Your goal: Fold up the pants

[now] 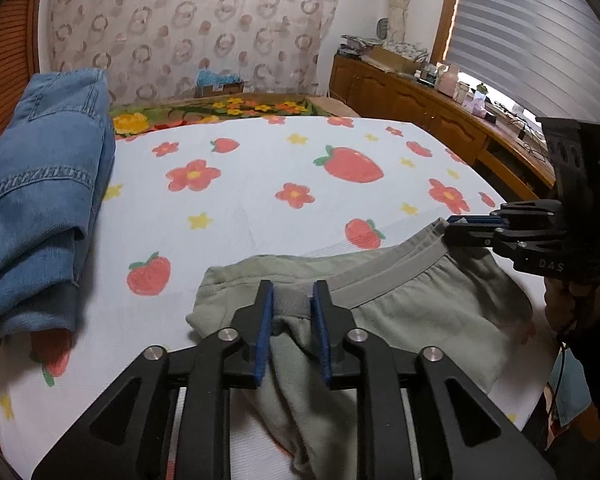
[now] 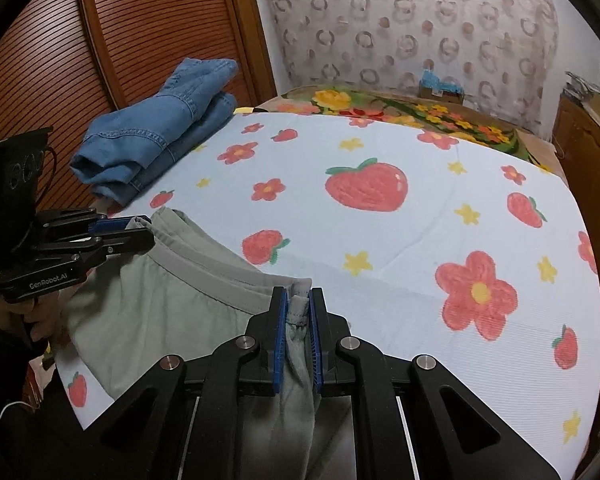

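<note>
pants (image 1: 400, 312) legs cut off, sideboard clutter (image 1: 432, 68) indistinct

The strawberry-print sheet (image 2: 400, 248) lay bare beyond the green pants (image 2: 172, 292), giving open passage toward the far edge. Folded jeans (image 1: 40, 184) blocked the left side by the slatted wooden panel (image 2: 60, 60); a wooden cabinet (image 1: 420, 108) bounded the right.

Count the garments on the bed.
2. Grey-green pants lie at the near edge, waistband held by both grippers. Blue jeans sit folded at the far left by the wooden headboard. Nothing else shows, though the near edge is partly hidden.
</note>
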A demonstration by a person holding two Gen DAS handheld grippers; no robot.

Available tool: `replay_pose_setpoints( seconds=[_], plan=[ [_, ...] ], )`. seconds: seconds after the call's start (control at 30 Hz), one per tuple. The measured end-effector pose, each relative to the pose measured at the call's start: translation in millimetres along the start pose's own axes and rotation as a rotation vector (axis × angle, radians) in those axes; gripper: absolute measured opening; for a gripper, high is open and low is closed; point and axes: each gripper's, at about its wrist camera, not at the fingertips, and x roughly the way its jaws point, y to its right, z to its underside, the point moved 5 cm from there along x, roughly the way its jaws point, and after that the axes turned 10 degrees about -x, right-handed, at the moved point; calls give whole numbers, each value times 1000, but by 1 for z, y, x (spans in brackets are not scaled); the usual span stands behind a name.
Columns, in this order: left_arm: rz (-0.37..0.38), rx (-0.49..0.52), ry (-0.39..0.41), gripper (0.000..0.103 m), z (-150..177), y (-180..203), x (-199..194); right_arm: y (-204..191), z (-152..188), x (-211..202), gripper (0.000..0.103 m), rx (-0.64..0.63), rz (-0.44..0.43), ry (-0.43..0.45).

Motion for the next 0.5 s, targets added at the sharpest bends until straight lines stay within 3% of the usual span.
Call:
replay_pose_setpoints(
  seconds=[0.3, 0.5],
  plan=[
    [18, -37, -31, 27, 2, -8, 10, 5, 5, 5, 14, 16, 1, -26],
    [45, -72, -44, 28, 2, -13, 12, 10, 9, 6, 31, 61, -10, -48]
  ],
)
